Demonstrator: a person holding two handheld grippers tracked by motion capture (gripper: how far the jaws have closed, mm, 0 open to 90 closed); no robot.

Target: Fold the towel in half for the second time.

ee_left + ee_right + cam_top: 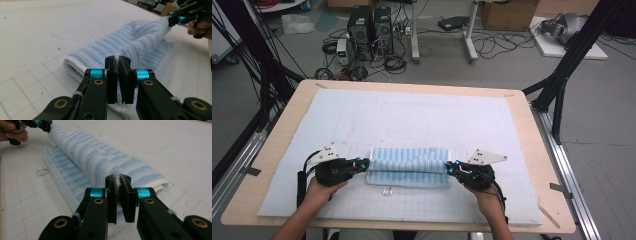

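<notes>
A light blue striped towel (pixel 408 167) lies folded on the white gridded mat (pixel 402 120), near the table's front. My left gripper (pixel 363 163) pinches the towel's left end, and in the left gripper view its jaws stand shut on the towel (pixel 140 42), with my left gripper (pixel 118 62) holding the cloth edge. My right gripper (pixel 451 168) pinches the right end; the right gripper view has my right gripper (pixel 118 181) shut on the towel (pixel 82 157). The upper fold is lifted into a ridge between both grippers. A small white label (pixel 387 191) sticks out at the towel's front edge.
The mat covers a wooden table (pixel 277 145). Black frame posts (pixel 562 75) stand at the table's far corners. Computers (pixel 369 27), cables and boxes sit on the floor beyond the table. The mat's far half (pixel 412 110) carries no objects.
</notes>
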